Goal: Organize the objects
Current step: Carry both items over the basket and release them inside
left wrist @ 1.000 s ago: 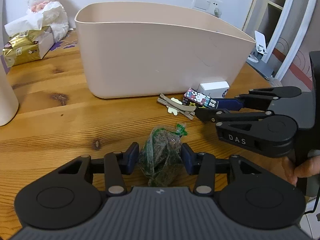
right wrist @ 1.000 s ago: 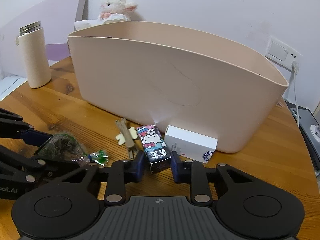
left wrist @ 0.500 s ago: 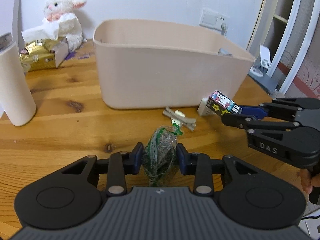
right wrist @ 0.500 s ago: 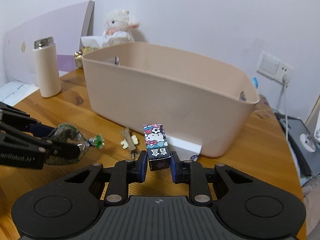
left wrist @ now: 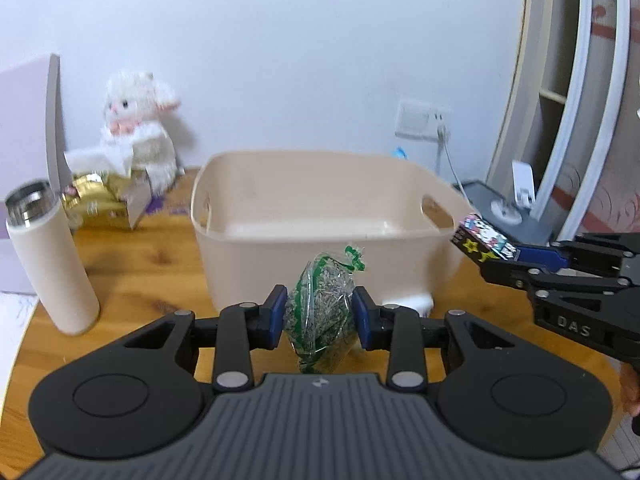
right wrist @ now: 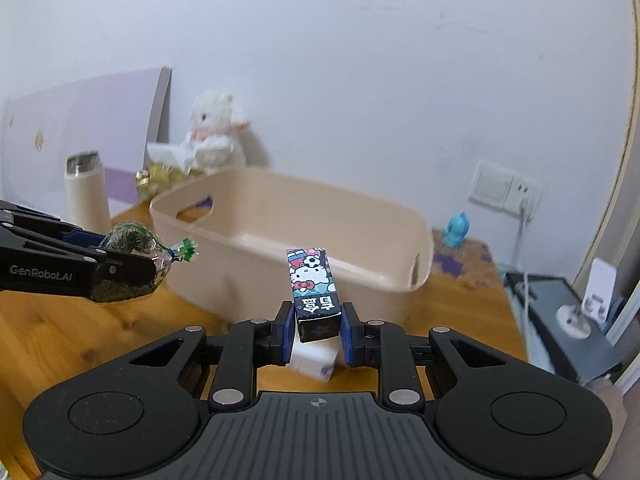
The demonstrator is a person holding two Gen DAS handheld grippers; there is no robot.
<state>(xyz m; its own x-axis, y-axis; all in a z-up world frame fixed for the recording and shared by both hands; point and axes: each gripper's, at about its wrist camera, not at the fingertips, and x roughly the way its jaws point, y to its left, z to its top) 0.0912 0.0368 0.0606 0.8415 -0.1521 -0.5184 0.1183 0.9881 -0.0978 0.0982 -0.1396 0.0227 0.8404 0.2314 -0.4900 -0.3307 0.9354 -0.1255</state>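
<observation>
"DAS" on right claw [left wrist: 486, 254] | "GenRobot.AI" on left claw [right wrist: 132, 264] | box [right wrist: 314, 292] txt unreadable

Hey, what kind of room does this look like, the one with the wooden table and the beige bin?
Probably a bedroom or home study: a plush lamb and tissue box sit on the wooden table, and a wall socket has a cable plugged in.

- The left gripper [left wrist: 320, 316] is up in the air. Its two blue pads [left wrist: 276, 316] squeeze a little green bag [left wrist: 322, 312].
- The right gripper [right wrist: 316, 330] is up too, level with it. Its pads [right wrist: 285, 332] pinch a small cartoon box [right wrist: 314, 292].
</observation>
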